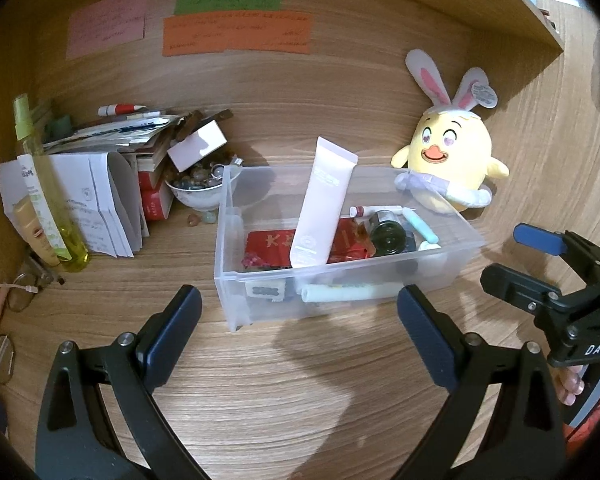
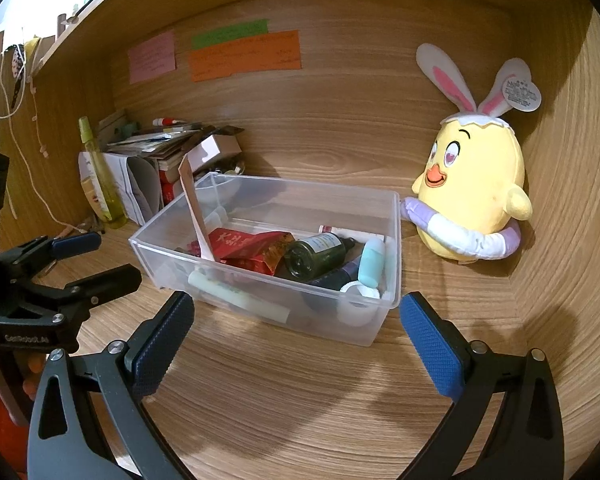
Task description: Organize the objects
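Closest to me, my left hand-held gripper (image 1: 300, 320) hangs over the bare wooden desk (image 1: 300, 380) with its jaws spread wide and nothing in them. My right hand-held gripper (image 2: 296, 320) is spread wide too, and it holds nothing. In the left view I see the right one out at 3 o'clock.

Just past both sets of fingers, at 12 o'clock, sits a clear plastic box (image 1: 260, 304) on the desk. Inside it, a pale pink tube (image 1: 324, 204) stands tilted, leaning on the back wall. A red packet (image 1: 268, 242) lies flat under it. A dark green bottle (image 1: 388, 232) lies on its side to the right, and a light blue stick (image 1: 420, 226) lies just beside that. A pale green tube (image 1: 348, 292) lies along the front wall.

Farther back, at 2 o'clock, a yellow chick toy (image 1: 452, 148) with bunny ears sits touching the box's back corner. At 10 o'clock there is a white bowl (image 1: 198, 196) of small stones, a pile of papers (image 1: 112, 200), and a tall yellow spray bottle (image 1: 48, 184). Colored notes (image 1: 236, 32) stick on the back wall.
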A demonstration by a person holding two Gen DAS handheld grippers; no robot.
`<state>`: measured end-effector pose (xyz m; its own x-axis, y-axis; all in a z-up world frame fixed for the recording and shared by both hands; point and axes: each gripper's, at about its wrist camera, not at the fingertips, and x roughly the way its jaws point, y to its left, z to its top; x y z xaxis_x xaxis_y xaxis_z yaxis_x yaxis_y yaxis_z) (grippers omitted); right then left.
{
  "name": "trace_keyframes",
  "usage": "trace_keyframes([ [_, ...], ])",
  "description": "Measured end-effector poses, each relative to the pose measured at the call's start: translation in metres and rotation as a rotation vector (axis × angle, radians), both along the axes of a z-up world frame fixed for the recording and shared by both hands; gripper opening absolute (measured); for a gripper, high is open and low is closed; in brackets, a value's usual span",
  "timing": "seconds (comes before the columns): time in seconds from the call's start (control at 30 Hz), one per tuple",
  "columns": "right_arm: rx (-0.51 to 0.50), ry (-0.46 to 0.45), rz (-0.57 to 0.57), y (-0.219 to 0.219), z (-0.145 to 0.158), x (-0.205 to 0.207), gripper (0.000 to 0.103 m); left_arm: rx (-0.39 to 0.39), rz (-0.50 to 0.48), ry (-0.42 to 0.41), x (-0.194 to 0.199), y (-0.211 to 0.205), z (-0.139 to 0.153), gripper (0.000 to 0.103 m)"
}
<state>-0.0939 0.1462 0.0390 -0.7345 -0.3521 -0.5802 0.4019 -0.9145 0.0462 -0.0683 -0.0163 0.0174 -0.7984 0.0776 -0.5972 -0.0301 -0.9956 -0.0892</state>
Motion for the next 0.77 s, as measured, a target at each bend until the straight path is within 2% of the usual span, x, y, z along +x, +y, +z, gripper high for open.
trace_keyframes([
  [0.1, -0.001, 0.0, 0.0, 0.0004, -0.0007, -0.0006, 0.103, 0.007, -0.021, -0.016, -0.0018, 0.0012, -0.0013, 0.099],
  [0.77, 0.014, -0.025, 0.011, -0.0049, -0.0073, -0.0051, 0.103, 0.04, -0.009, -0.042, -0.003, -0.0051, -0.008, 0.1],
])
